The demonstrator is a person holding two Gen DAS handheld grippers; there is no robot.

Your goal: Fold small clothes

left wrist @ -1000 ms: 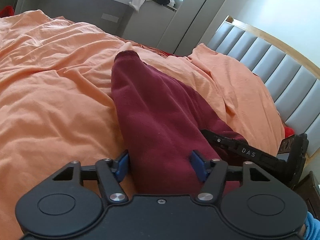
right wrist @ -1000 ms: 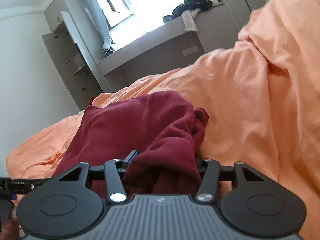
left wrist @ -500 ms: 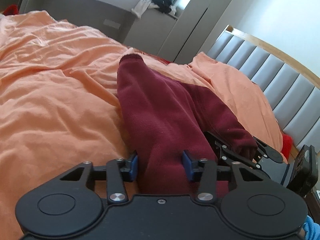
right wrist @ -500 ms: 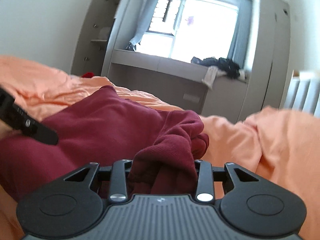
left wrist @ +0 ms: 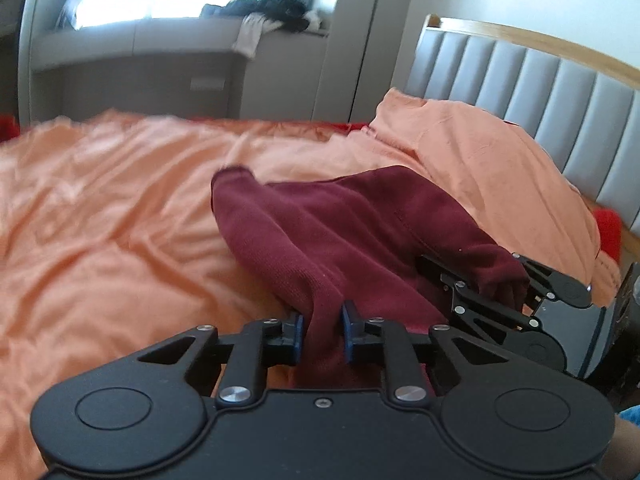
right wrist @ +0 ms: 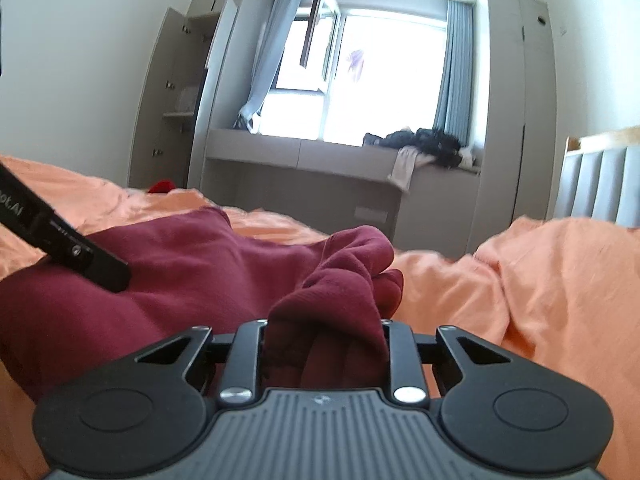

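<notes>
While both tools pinch it, the maroon garment (left wrist: 352,232) lies stretched across an orange duvet (left wrist: 100,240) on a bed. It looks like a small knitted piece, perhaps a sweater or trousers; its exact kind cannot be told.

From the left wrist view, the left tool (left wrist: 322,330) has its blue pads (left wrist: 298,334) pressed onto a narrow bunched strip of the cloth. Its jaws have just been closing, with the cloth between them, and they now clamp it. From that grip the cloth rises slightly and runs away toward a cuff-like far end (left wrist: 230,178) resting on the duvet.

To the right in the same view, the right tool (left wrist: 500,292) bites into another bunched corner near an orange pillow (left wrist: 500,168). From its own camera, the right tool (right wrist: 324,340) also has been closing, and a thick wad of maroon fabric fills the space between its fingers, so it grips the garment too.

Holding two corners on one edge probably serves to lift and tension the cloth, so it can be spread flat or carried over for a fold. No fold looks finished yet.

Writing: a black bar (right wrist: 64,248) of the left tool crosses the right wrist view, bearing white letters that read roughly "ot.AI", cut off at the frame edge. Smaller print beside it is too small to read.

Behind stand a padded grey headboard (left wrist: 540,80), a window (right wrist: 360,80) and a ledge with dark clothes (right wrist: 420,140).
</notes>
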